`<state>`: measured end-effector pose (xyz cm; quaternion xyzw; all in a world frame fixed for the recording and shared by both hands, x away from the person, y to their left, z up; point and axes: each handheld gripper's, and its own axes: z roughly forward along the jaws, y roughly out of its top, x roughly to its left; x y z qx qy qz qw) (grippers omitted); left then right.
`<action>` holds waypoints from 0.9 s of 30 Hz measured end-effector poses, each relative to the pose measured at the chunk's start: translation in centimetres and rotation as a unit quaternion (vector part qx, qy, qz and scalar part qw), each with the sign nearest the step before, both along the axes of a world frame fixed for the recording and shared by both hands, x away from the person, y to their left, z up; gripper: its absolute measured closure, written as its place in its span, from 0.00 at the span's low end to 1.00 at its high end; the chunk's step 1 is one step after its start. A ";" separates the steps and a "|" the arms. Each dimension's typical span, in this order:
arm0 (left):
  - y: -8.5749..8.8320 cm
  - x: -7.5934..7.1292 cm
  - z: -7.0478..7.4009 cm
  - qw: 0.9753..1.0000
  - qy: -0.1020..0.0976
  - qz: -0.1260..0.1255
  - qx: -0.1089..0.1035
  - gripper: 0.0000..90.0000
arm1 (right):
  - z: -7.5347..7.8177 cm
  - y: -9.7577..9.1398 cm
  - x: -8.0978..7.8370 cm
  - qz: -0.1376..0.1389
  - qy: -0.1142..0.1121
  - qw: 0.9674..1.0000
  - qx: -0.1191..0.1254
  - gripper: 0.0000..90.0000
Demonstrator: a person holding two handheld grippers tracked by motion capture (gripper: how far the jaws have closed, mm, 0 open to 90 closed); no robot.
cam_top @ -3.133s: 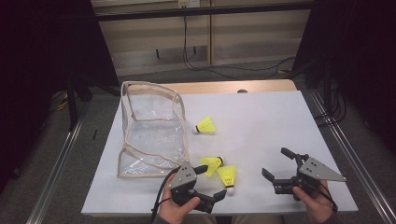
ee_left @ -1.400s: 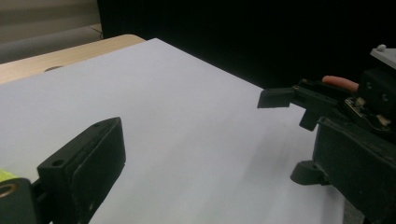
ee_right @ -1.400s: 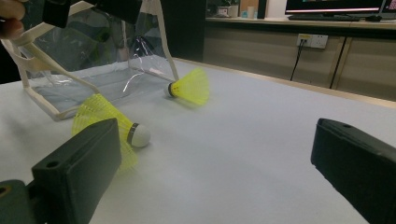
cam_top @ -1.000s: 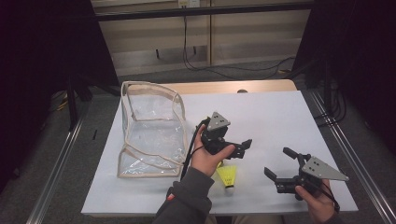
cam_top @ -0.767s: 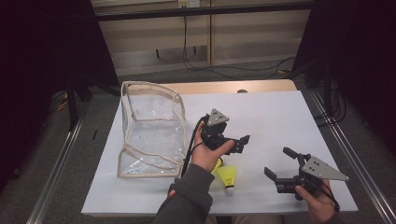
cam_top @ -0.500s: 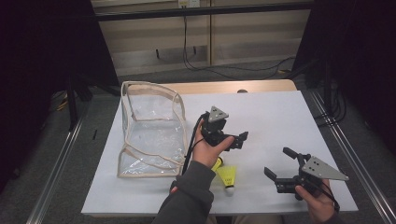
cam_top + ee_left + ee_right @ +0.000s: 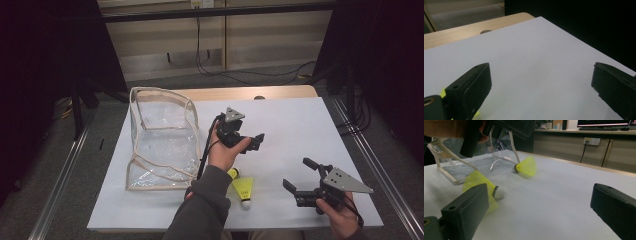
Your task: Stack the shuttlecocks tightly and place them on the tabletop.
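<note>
Left gripper (image 7: 250,142) over the far birdie (image 7: 526,166), jaws wide apart and holding nothing.

That birdie lies on the white table (image 7: 300,125), just beside the clear bag (image 7: 160,135); two more birdies (image 7: 242,186) lie near the person's sleeve. The right gripper (image 7: 305,180) hangs low at the near edge, jaws apart too, empty. A moment ago the left gripper sat down by the near birdies; now it is up near the bag. I think the birdie could roll or get squashed if the jaws come down off to one side.
</note>
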<state>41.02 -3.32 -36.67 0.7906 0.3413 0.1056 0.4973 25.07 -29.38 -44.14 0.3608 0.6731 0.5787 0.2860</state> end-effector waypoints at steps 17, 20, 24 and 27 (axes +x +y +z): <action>-1.3 1.7 -0.6 1.000 0.011 0.012 0.003 0.04 | 0.0 0.0 0.0 0.001 0.006 1.000 0.004 0.01; -1.6 2.3 -0.7 1.000 0.016 0.013 0.000 0.04 | 0.0 0.1 0.0 0.003 0.004 1.000 0.003 0.01; -1.6 3.2 -0.9 1.000 0.016 0.023 0.006 0.04 | 0.0 0.0 0.0 0.002 0.004 1.000 0.002 0.01; -1.5 3.7 -1.2 0.999 0.019 0.026 0.010 0.04 | 0.0 0.0 0.0 0.001 0.005 1.000 0.002 0.01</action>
